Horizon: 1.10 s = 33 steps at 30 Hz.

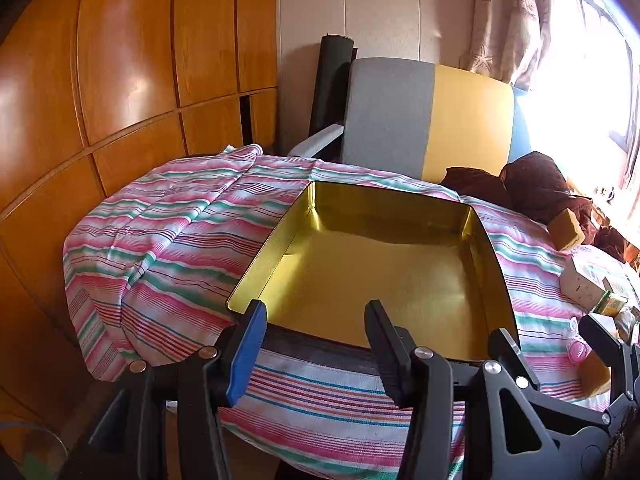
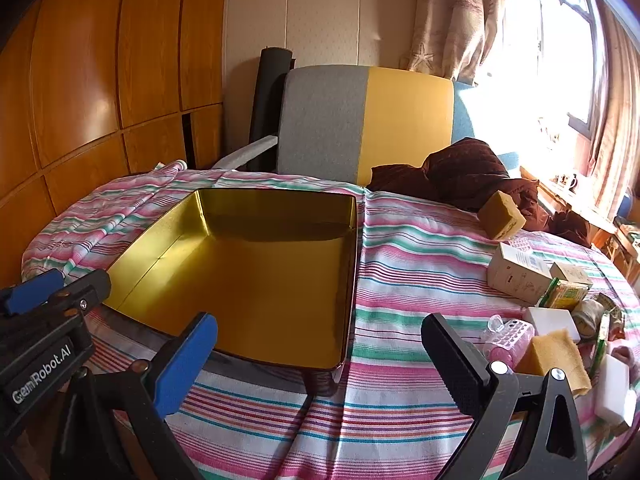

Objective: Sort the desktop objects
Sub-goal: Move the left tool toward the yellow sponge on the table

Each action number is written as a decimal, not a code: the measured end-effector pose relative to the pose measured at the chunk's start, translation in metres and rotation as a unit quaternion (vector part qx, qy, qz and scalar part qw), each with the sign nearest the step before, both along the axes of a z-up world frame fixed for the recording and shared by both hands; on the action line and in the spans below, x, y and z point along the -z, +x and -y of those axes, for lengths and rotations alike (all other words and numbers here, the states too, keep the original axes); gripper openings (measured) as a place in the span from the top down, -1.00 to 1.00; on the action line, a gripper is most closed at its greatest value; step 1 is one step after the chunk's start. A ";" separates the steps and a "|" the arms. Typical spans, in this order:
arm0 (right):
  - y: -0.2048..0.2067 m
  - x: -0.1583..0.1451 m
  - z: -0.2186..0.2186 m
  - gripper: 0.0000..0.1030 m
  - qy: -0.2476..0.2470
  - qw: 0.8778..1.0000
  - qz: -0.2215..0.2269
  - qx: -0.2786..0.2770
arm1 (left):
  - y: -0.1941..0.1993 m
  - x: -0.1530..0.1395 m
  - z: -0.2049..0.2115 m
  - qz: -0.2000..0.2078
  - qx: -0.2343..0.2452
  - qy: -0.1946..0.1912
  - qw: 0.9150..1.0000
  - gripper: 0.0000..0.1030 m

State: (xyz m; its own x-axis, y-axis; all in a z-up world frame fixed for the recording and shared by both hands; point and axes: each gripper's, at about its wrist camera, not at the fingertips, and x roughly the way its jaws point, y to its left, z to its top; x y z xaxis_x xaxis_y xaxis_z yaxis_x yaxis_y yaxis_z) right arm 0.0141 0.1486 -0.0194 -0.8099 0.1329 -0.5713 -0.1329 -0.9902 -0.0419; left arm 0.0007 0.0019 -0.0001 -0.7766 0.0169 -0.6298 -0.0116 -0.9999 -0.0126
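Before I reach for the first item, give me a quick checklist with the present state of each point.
1. Gold tin empty and open: ok.
2. Left tool open, holding nothing: ok.
3. Right tool open, holding nothing: ok.
4. Items within view: ok; the pink roller, yellow sponge and white blocks lie to the tin's right.
5. Items separated for a clean grasp: not ok; they crowd and touch each other.
6. Tin sitting flat on the striped cloth: cannot tell.
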 end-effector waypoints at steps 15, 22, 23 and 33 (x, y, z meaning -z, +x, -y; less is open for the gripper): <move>0.037 0.000 -0.054 -1.00 -0.016 0.999 -0.037 -0.020 | 0.014 0.003 -0.037 -0.009 0.096 -0.002 0.995 -0.06; 0.082 -0.012 -0.155 -1.00 -0.077 0.992 -0.079 0.059 | 0.029 0.004 -0.062 -0.014 0.177 0.014 0.984 -0.06; 0.089 -0.013 -0.171 -1.00 -0.088 0.990 -0.084 0.073 | 0.030 0.005 -0.067 -0.014 0.190 0.015 0.982 -0.06; 0.119 -0.015 -0.257 -1.00 -0.099 0.976 -0.109 0.161 | 0.034 0.009 -0.094 0.002 0.227 0.031 0.973 -0.09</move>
